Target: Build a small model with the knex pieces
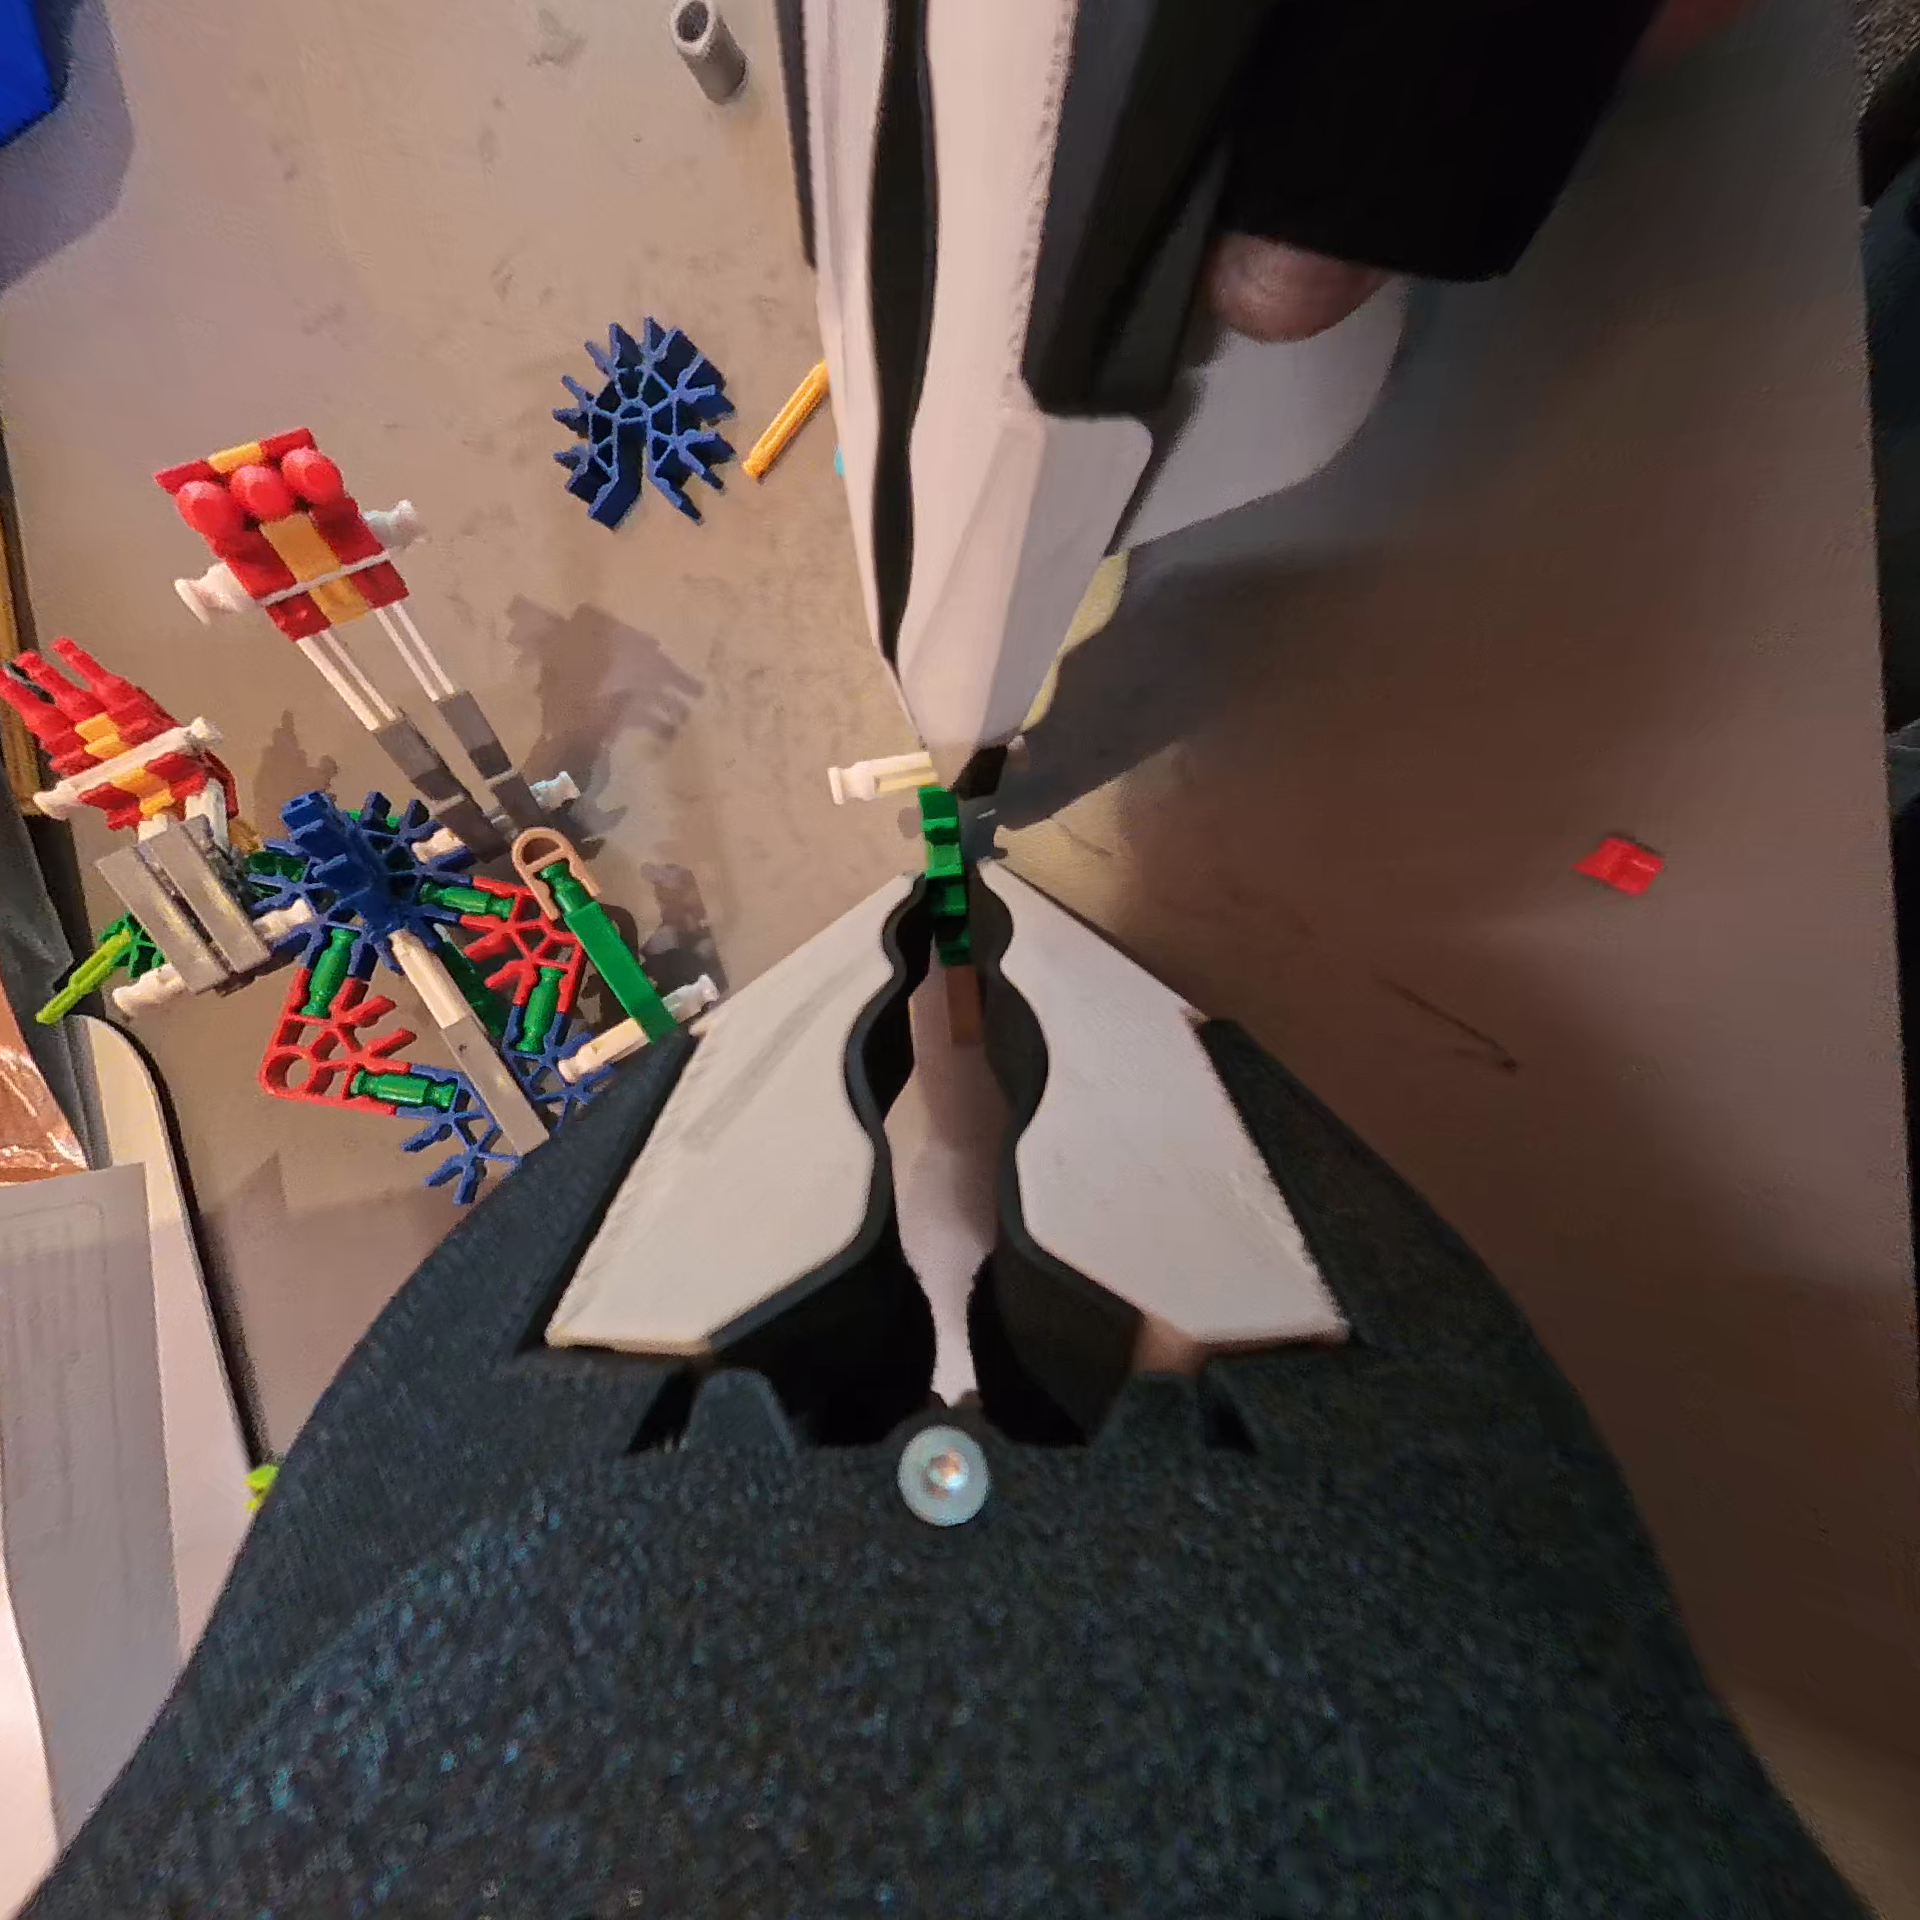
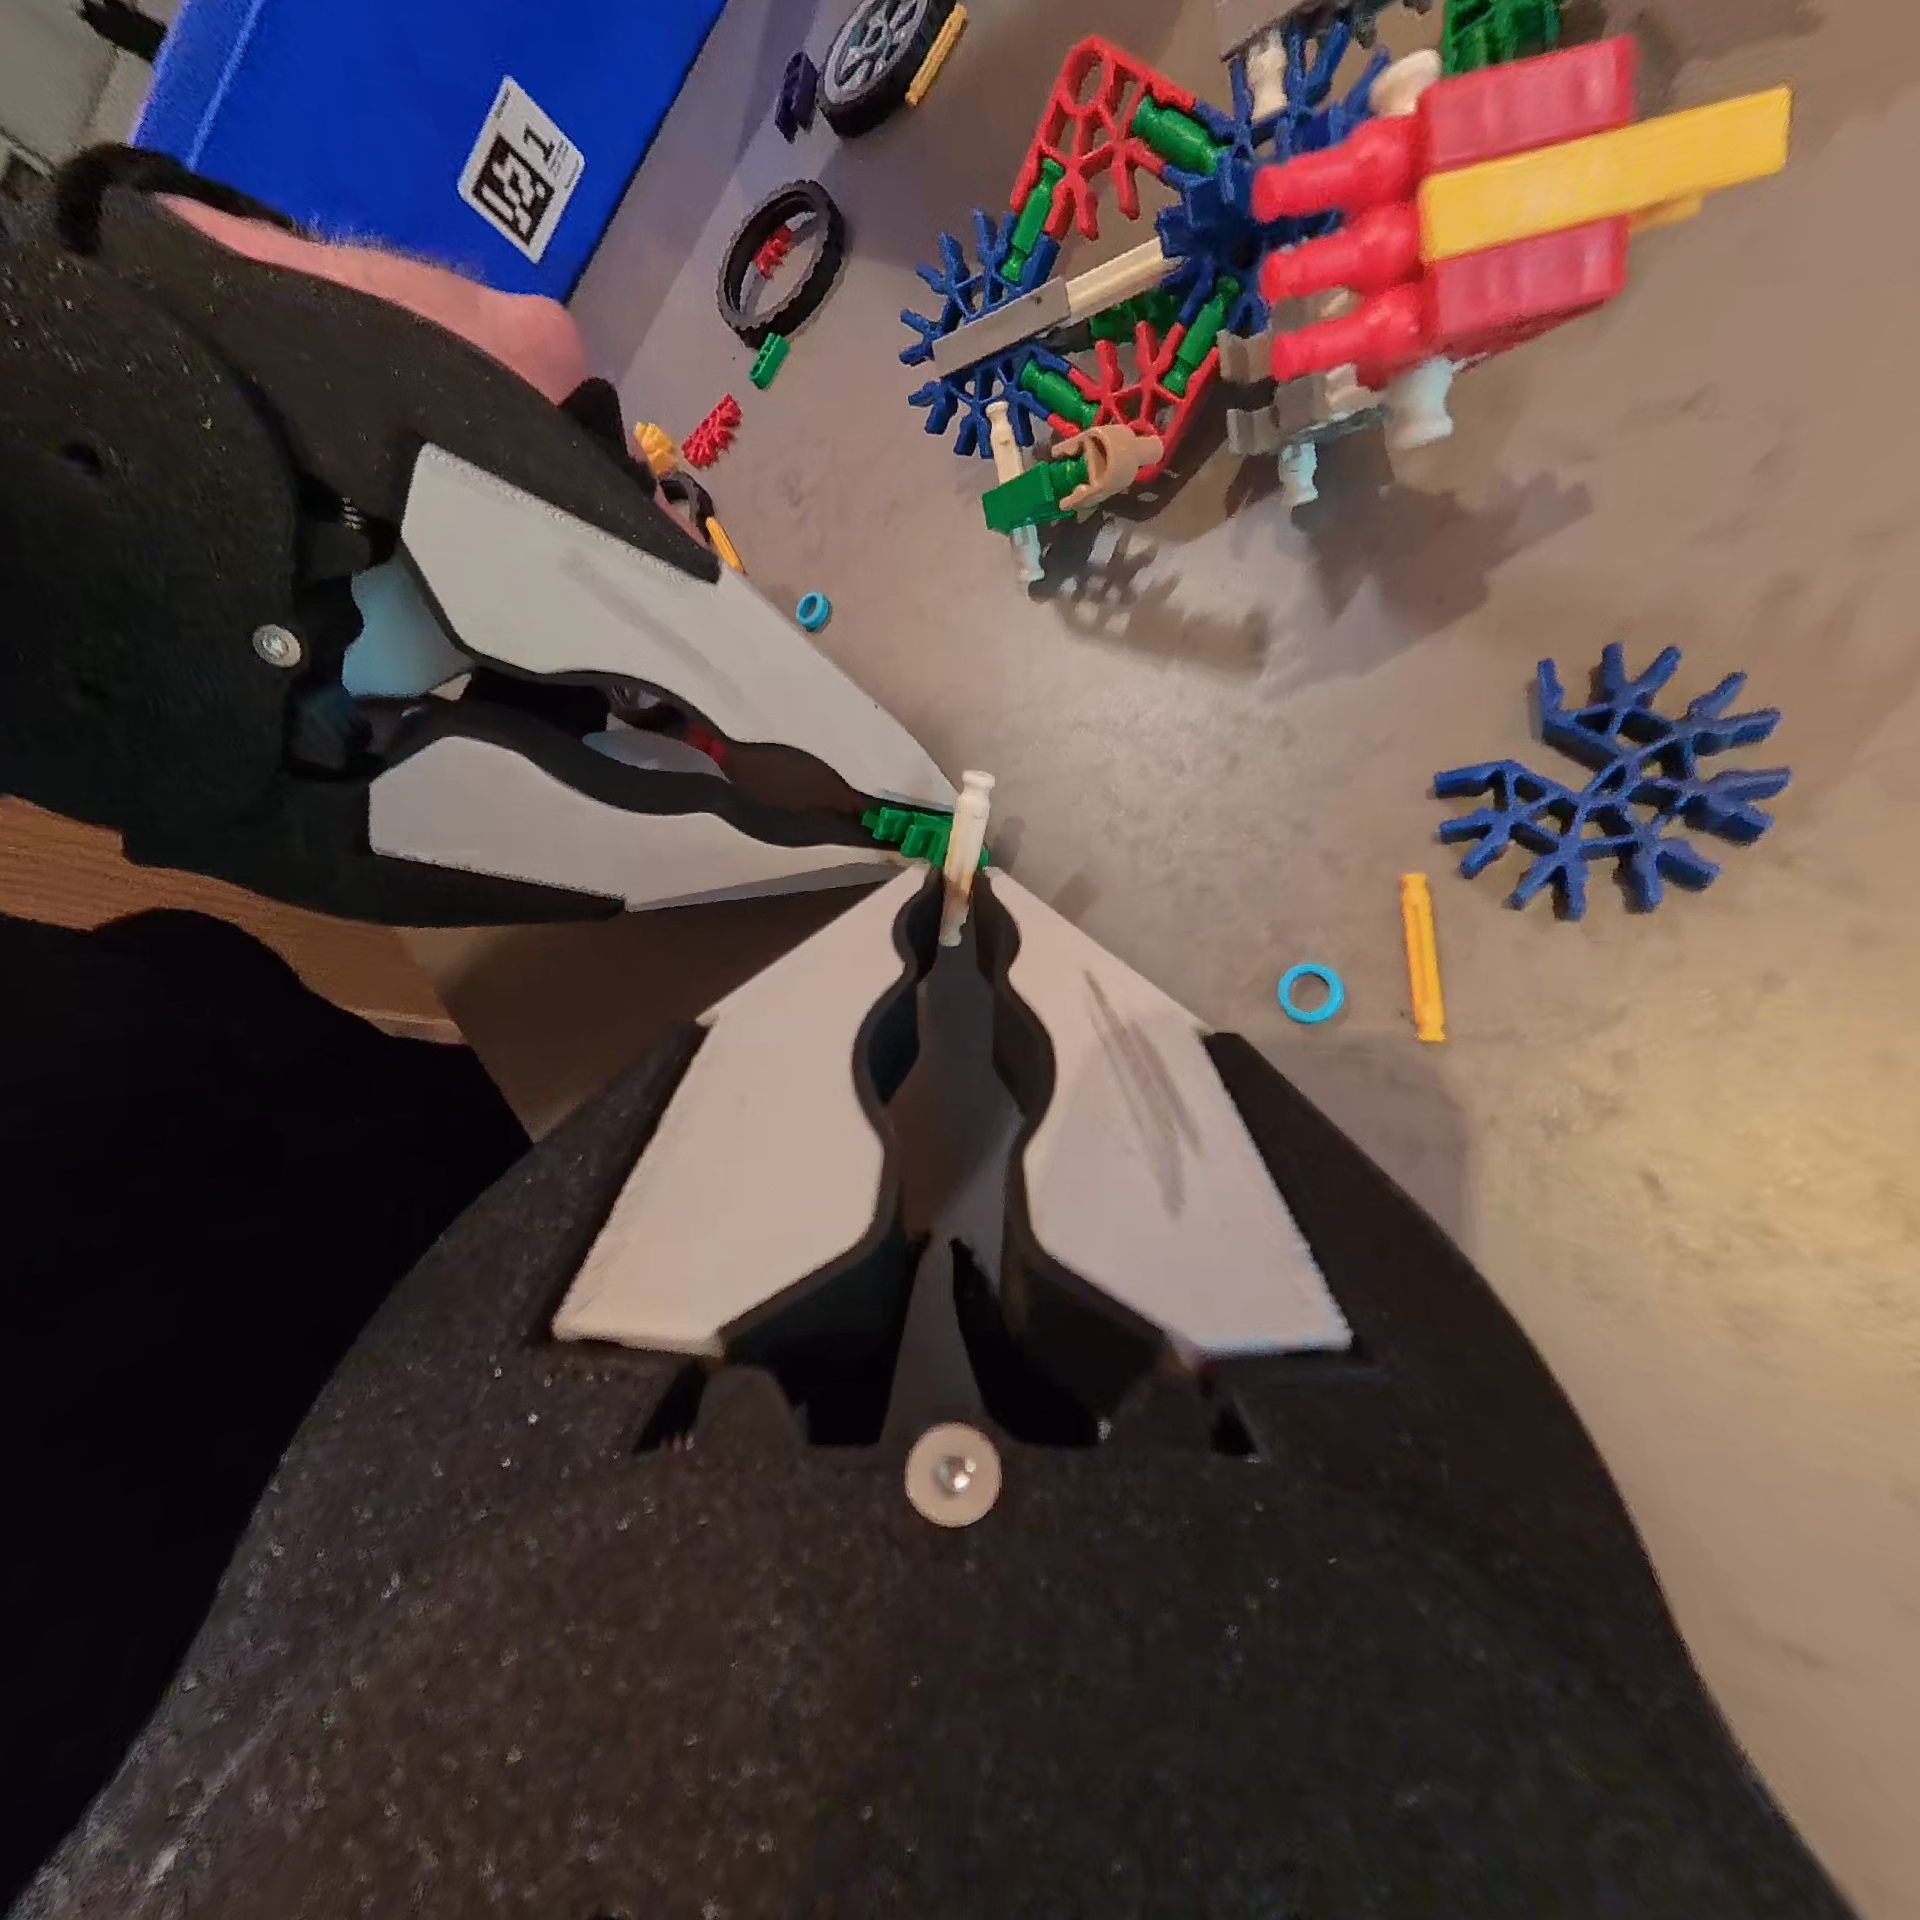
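The left gripper (image 1: 951,883) has its fingers (image 1: 790,1049) drawn narrow and clamped on a small green connector (image 1: 943,868), which sticks out past the tips. The right gripper (image 2: 954,883) has its fingers (image 2: 1112,1101) likewise nearly together, pinching the lower end of a short white rod (image 2: 964,847) that stands roughly upright from the tips. The two grippers meet tip to tip above the grey surface (image 2: 1299,1299): in the right wrist view the green connector (image 2: 909,828) touches the white rod about halfway up, and in the left wrist view the white rod (image 1: 878,777) pokes out sideways just above the connector, with the right gripper (image 1: 961,743) coming down from the top of the frame. A person's hand (image 2: 416,291) in a dark sleeve grips the left gripper (image 2: 935,831) from behind. Just beside the tips on the surface lie a light blue ring (image 2: 1309,992) and a yellow rod (image 2: 1421,956), and a little farther off a loose blue snowflake connector (image 2: 1621,779). Well apart from the grippers stands a built model (image 2: 1247,281) of red, blue, green and white pieces with red and yellow bricks on top. Near it lie a black tyre (image 2: 779,265), a wheel (image 2: 883,52) and small loose pieces, beside a blue box (image 2: 343,94) bearing a white label. In the left wrist view a small red piece (image 1: 1619,864) lies alone on the other side.
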Available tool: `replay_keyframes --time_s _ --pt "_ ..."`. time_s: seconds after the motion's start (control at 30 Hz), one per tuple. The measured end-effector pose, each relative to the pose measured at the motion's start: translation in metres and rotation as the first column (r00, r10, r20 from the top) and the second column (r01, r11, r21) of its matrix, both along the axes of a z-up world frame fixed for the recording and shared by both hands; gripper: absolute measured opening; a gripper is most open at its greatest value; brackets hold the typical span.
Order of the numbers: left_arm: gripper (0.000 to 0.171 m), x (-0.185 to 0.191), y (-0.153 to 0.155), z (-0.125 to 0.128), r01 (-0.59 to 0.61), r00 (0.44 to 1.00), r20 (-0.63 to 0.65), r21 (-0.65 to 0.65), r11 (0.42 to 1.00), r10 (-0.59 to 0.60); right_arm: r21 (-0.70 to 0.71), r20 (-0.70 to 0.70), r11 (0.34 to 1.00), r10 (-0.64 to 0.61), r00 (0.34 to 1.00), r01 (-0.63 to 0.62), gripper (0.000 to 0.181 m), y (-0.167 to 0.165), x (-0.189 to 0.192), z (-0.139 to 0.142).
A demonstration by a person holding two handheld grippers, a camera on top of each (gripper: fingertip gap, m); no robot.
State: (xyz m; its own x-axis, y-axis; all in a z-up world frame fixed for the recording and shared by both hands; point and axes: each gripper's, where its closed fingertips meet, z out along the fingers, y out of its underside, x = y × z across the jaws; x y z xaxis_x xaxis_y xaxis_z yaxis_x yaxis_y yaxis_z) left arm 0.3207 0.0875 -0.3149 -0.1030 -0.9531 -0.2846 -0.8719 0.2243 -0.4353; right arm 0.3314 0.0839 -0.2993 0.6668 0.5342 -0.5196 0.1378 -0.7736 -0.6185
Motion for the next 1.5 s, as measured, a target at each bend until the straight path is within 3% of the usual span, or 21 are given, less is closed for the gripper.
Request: replay_keyframes --time_s 0.27,0.57,1.13,1.27,1.43,1.5 --pt "0.003 0.0001 -0.0002 -0.0001 0.009 1.000 0.011 -0.026 1.000 -0.008 0.133 0.158 0.986 0.080 0.984 -0.101 0.008 0.0003 0.0001 -0.0002" --pt "0.003 0.0007 0.0001 -0.0001 0.036 0.999 0.008 -0.036 0.999 -0.036 0.266 0.342 0.926 0.167 0.925 -0.266 0.010 0.0020 0.0010 -0.0001" --pt "0.004 0.0009 -0.0002 -0.0003 0.072 0.997 0.003 -0.063 0.995 -0.072 0.483 0.621 0.692 0.161 0.767 -0.537 0.016 0.0046 0.0012 0.0034" --pt "0.004 0.0010 -0.0003 -0.0003 0.077 0.997 0.005 -0.075 0.994 -0.077 0.496 0.624 0.671 0.166 0.763 -0.551 0.016 0.0045 0.0011 0.0040" --pt "0.004 0.0017 -0.0007 -0.0002 0.085 0.996 0.008 -0.088 0.993 -0.084 0.541 0.647 0.589 0.165 0.744 -0.601 0.015 0.0021 -0.0023 0.0080" --pt "0.004 0.0023 -0.0011 -0.0003 0.092 0.996 0.007 -0.085 0.992 -0.092 0.531 0.643 0.596 0.179 0.744 -0.602 0.015 0.0018 -0.0044 0.0039"
